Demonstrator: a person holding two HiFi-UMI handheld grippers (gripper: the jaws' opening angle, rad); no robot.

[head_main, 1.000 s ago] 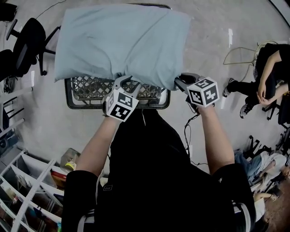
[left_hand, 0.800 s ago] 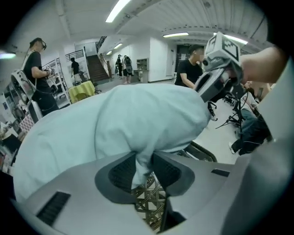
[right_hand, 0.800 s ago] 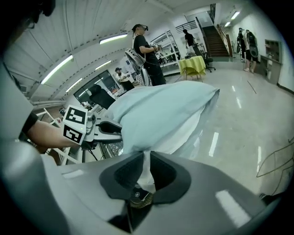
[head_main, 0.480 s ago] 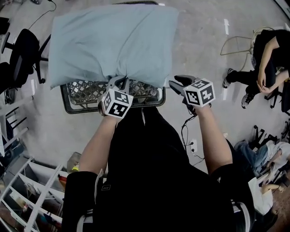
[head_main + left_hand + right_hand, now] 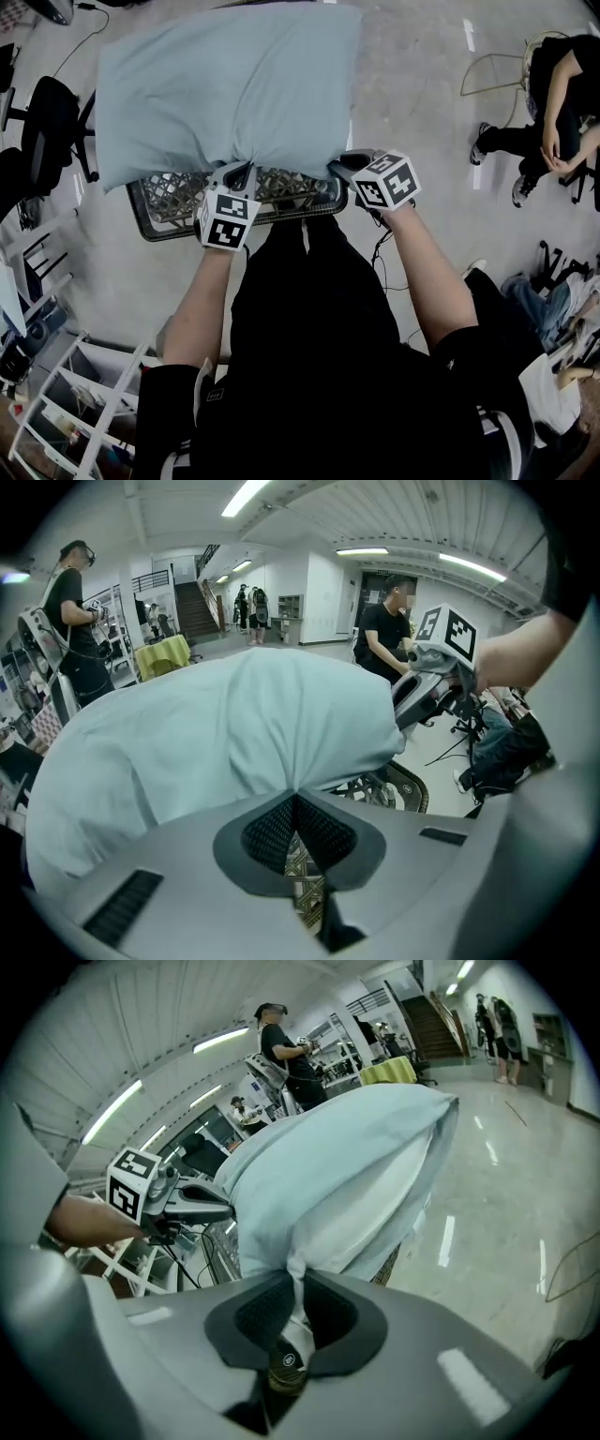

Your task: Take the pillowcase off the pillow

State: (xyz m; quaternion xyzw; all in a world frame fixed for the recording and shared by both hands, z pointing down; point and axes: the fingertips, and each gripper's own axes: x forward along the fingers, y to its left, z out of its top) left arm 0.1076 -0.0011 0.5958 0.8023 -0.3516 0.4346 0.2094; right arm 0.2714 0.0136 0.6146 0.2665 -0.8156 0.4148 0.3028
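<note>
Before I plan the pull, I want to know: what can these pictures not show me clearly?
- Basket contents: head view, the pillowcase covers them.
- Pillow: right gripper view, only a white strip shows; pillowcase hides the rest.
- Right gripper, jaws just closed further on pillowcase: whether pillow is pinched too, folds hide.

Under me the floor [image 5: 422,112] is pale grey and glossy. In my head view a black office chair [image 5: 52,103] stands at upper left, a white shelf rack [image 5: 56,412] at lower left, a seated person [image 5: 553,103] at upper right. Long ceiling lights [image 5: 246,496] run overhead, and a staircase [image 5: 192,616] rises far back.
</note>
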